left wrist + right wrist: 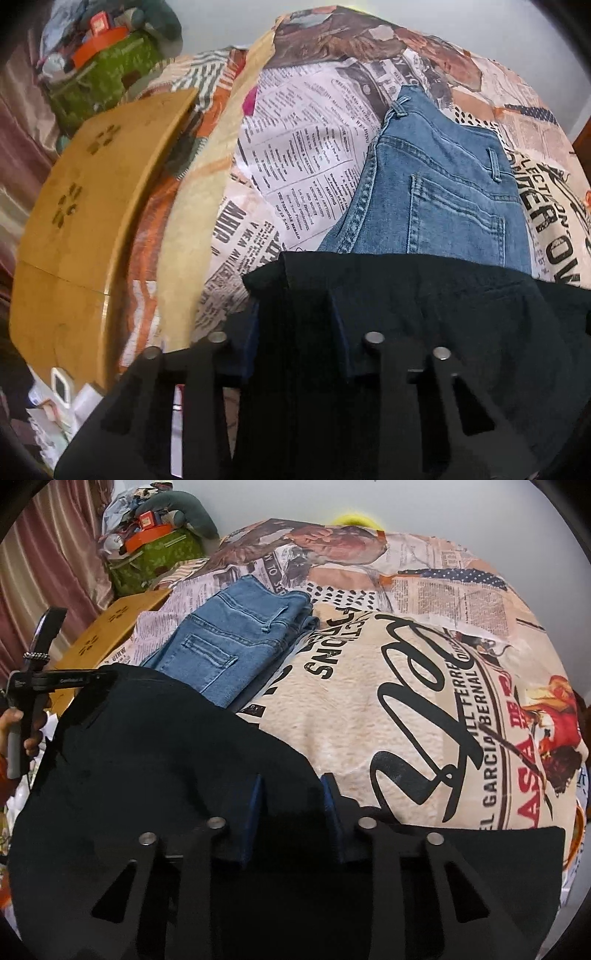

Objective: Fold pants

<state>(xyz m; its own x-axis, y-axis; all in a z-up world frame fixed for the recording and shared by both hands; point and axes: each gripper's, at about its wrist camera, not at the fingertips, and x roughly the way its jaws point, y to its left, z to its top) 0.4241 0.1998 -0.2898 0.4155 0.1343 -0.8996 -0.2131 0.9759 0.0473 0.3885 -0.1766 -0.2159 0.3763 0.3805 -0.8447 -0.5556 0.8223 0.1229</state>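
Black pants (155,746): dark cloth spread on newspaper-print bedspread (424,686), nearest the cameras.
Wooden footboard (74,221): left of black pants, at bedspread's edge.
Left gripper (295,291): blue-padded jaws pinching a ridge of black pants.
Folded blue denim jeans (443,177): beyond black pants, on bedspread.
Right gripper (291,786): jaws drawn in, pinching black pants at their right edge.
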